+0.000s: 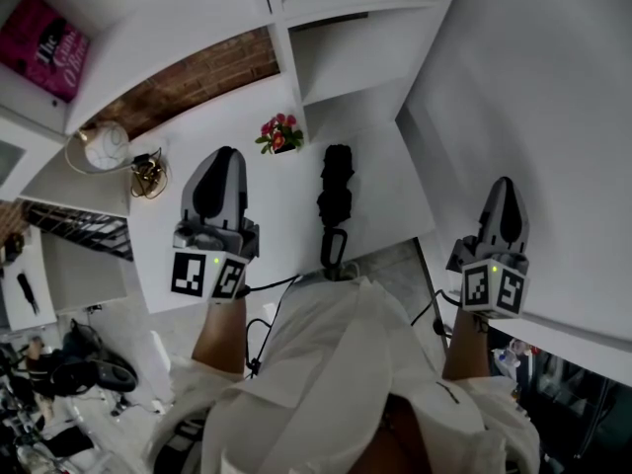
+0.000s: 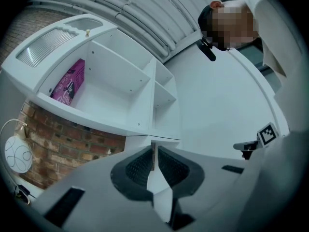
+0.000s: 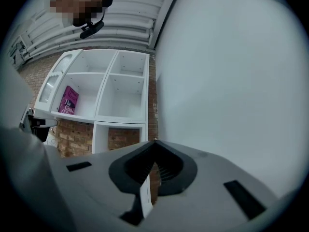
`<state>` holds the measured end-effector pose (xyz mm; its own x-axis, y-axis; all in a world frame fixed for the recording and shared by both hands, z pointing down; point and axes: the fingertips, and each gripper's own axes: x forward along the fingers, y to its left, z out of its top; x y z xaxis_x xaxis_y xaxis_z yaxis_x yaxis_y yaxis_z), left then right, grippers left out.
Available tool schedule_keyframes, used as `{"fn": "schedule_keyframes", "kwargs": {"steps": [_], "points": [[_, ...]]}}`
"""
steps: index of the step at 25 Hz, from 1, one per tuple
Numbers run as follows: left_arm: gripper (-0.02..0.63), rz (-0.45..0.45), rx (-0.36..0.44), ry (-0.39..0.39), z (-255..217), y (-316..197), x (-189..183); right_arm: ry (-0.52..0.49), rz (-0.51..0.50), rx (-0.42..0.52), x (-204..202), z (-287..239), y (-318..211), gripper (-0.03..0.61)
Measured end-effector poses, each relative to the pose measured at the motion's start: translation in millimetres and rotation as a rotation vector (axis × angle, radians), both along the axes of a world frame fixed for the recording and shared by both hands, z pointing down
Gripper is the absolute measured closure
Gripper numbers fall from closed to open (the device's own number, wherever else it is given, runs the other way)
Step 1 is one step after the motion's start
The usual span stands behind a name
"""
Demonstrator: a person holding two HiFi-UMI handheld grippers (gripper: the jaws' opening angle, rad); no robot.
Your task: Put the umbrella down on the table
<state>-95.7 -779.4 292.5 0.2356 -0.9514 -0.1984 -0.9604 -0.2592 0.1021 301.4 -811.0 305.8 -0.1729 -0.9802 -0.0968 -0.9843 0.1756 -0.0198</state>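
A black folded umbrella (image 1: 336, 200) lies on the white table (image 1: 395, 205), its strap end at the near edge. No gripper touches it. My left gripper (image 1: 226, 152) hovers over the table to the umbrella's left. In the left gripper view its jaws (image 2: 153, 150) are pressed together with nothing between them. My right gripper (image 1: 505, 182) is held past the table's right edge, in front of a white wall panel. Its jaws (image 3: 154, 142) meet at the tips and are empty. The umbrella is out of sight in both gripper views.
A small pot of red flowers (image 1: 279, 133) stands at the table's back, near the umbrella's far end. A round white lamp (image 1: 104, 146) and a gold ornament (image 1: 148, 176) sit at the left. White shelves (image 2: 120, 95) hold a pink book (image 1: 44, 45). Brick wall behind.
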Motion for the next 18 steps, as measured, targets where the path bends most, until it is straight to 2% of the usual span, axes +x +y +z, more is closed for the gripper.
{"fn": "schedule_keyframes", "kwargs": {"steps": [18], "points": [[0.558,0.011,-0.076,-0.001,19,-11,24,0.009,-0.018,-0.027,10,12,-3,0.561]]}}
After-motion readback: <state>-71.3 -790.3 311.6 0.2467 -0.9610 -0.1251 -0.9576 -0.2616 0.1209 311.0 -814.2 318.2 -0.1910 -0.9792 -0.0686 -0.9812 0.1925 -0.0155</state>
